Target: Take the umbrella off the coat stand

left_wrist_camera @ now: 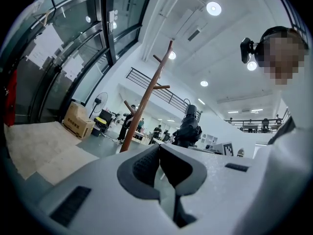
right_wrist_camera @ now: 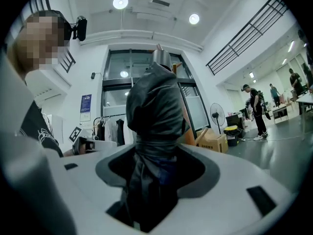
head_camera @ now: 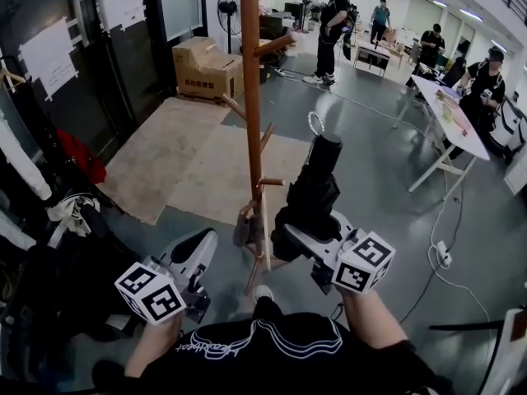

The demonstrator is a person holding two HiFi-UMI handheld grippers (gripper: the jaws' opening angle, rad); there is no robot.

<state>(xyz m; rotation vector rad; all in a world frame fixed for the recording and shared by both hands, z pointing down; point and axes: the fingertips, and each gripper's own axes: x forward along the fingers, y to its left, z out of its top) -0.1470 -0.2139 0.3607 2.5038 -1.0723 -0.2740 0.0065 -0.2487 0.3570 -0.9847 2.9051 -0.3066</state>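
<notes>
The umbrella (head_camera: 311, 196) was black, the coat stand (head_camera: 251, 97) reddish-brown, the left tongs (head_camera: 204, 245) and right tongs (head_camera: 298, 239) white with black-and-white square markings, the floor (head_camera: 370, 163) grey.

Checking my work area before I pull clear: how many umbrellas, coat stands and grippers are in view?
Umbrella: 1
Coat stand: 1
Grippers: 2 (left gripper, right gripper)
Total: 4
</notes>
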